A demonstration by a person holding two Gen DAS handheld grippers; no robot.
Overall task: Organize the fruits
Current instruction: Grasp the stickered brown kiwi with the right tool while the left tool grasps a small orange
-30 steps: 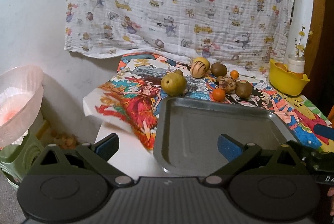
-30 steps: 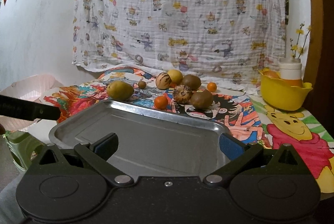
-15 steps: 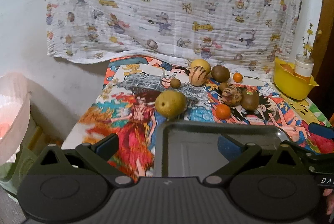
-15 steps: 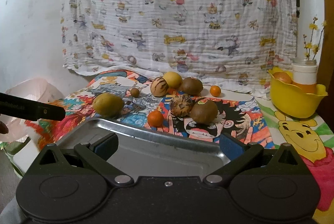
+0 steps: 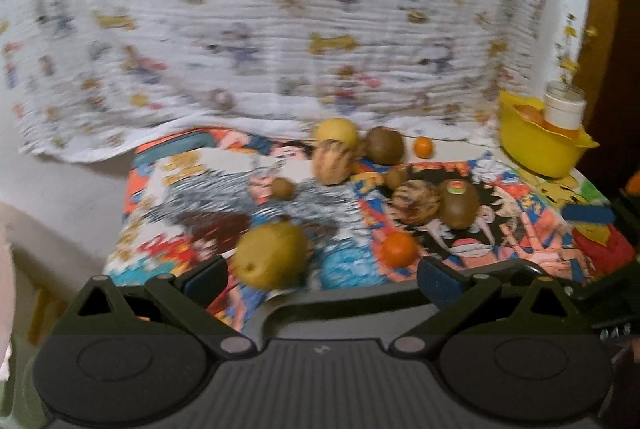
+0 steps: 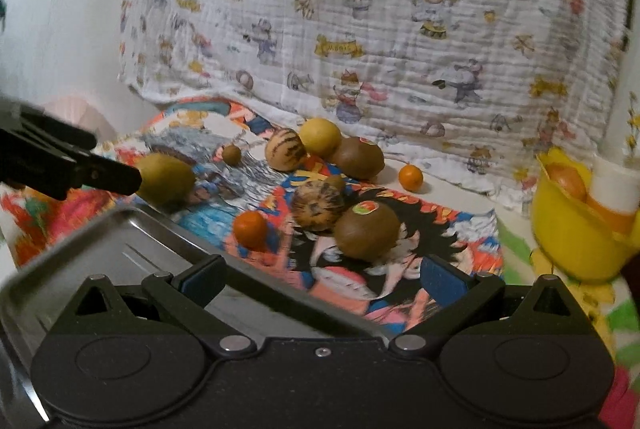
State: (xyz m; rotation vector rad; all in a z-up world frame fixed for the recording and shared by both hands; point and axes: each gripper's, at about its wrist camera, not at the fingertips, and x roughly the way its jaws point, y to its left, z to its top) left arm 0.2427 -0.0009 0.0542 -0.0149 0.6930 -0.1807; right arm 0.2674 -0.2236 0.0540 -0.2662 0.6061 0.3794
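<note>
Several fruits lie on the cartoon-print cloth beyond a metal tray (image 5: 360, 299) (image 6: 100, 257). A green pear (image 5: 272, 255) (image 6: 166, 179) sits nearest, just ahead of my left gripper (image 5: 322, 277), which is open and holds nothing. A small orange (image 5: 398, 249) (image 6: 250, 229), a stickered kiwi (image 5: 458, 203) (image 6: 366, 231) and a striped brown fruit (image 5: 416, 201) (image 6: 318, 205) lie in front of my right gripper (image 6: 322, 277), also open and holding nothing. Further back are a lemon (image 6: 320, 137), a striped melon (image 6: 286, 149), a second kiwi (image 6: 358, 157) and another small orange (image 6: 411, 178).
A yellow bowl (image 5: 536, 145) (image 6: 572, 229) with a white jar stands at the table's right. A printed sheet hangs behind the table. The left gripper's finger (image 6: 72, 169) reaches in beside the pear. A small brown fruit (image 6: 231, 154) lies left of the melon.
Both grippers have moved forward over the tray toward the fruits, which now look larger and closer. Both stay open. No fruit has moved.
</note>
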